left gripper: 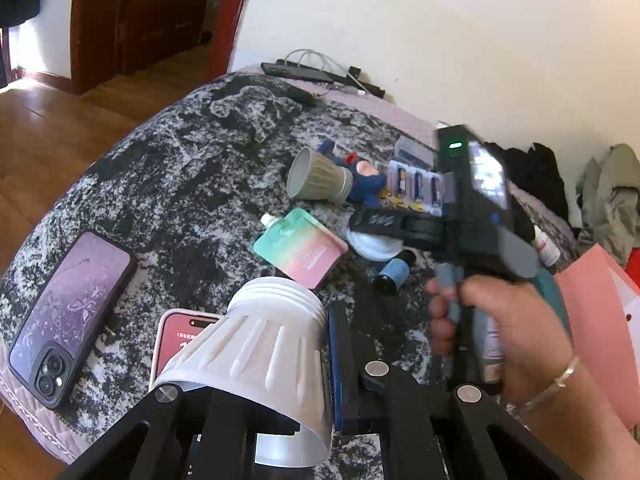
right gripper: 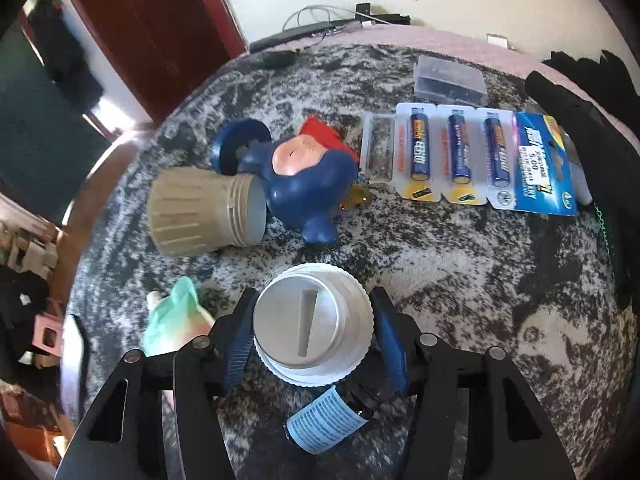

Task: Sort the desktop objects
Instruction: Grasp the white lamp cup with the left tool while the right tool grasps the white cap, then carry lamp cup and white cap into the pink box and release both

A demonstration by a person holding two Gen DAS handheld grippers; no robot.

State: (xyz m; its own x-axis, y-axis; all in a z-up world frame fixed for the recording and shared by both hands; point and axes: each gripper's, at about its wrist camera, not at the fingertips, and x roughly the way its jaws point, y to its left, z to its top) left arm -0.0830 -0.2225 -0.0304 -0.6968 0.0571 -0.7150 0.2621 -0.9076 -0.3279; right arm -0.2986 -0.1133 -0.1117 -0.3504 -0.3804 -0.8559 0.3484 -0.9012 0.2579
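Note:
My left gripper (left gripper: 280, 356) is shut on a white ribbed cup (left gripper: 260, 356) and holds it above the mottled cloth. My right gripper (right gripper: 314, 328) is open around a round white lid (right gripper: 314, 324) with a slot, its fingers a little apart from the rim. In the left wrist view the right gripper (left gripper: 384, 226) hovers over that lid (left gripper: 374, 244). A beige ribbed cup (right gripper: 200, 212) lies on its side beside a blue toy figure (right gripper: 308, 184). A battery pack (right gripper: 484, 160) lies to the right.
Two phones (left gripper: 68, 316) (left gripper: 180, 340) lie at the near left. A pastel pouch (left gripper: 300, 248), a small blue-labelled bottle (right gripper: 328, 420), a clear box (right gripper: 450, 80), black cloth (right gripper: 580, 100), a pink folder (left gripper: 600, 320) and cables (left gripper: 320, 70) at the far edge surround the work area.

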